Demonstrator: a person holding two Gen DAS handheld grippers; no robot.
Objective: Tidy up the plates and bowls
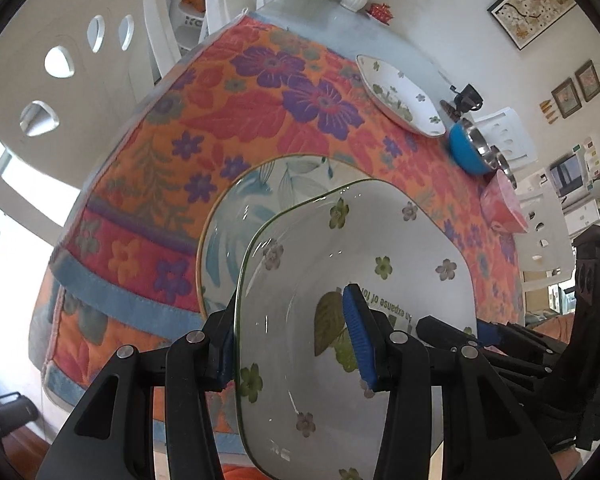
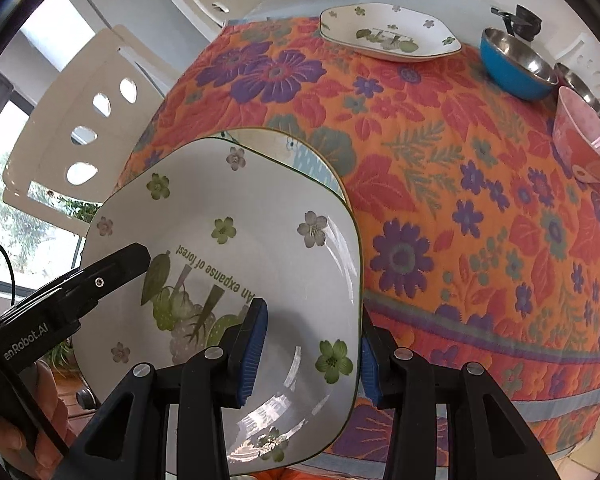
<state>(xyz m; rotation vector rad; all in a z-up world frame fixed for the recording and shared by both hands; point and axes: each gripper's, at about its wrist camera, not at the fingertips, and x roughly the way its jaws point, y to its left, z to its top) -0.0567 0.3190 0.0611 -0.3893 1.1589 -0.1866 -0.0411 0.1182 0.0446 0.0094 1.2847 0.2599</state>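
Step in hand: I am carrying the white squarish ceramic plate with green and grey flower print (image 1: 364, 264) to the stack, one gripper on each side of it. My left gripper (image 1: 296, 344) clamps the plate's left rim, one blue ribbed pad inside the well and the other outside the edge. My right gripper (image 2: 312, 352) does the same on the opposite rim. Both sets of fingers stand narrow, closed on the plate wall.

Location: the plate hangs tilted over the near corner of the table, directly above the round plate with pale blue leaf print and gold rim (image 1: 252, 196), which lies on the orange floral quilted cloth (image 2: 440, 168). Whether the two plates touch yet I cannot tell.

Next move, in my judgement: level the plate, lower it centred onto the round plate, then release both sides together.

Condition: glossy, clean, green-lined rim, printed vegetables and lettering in the well. A matching white floral plate (image 2: 388, 34) waits across the table, near the blue steel-lined bowl (image 2: 516, 66) and the pink bowl (image 2: 584, 140).
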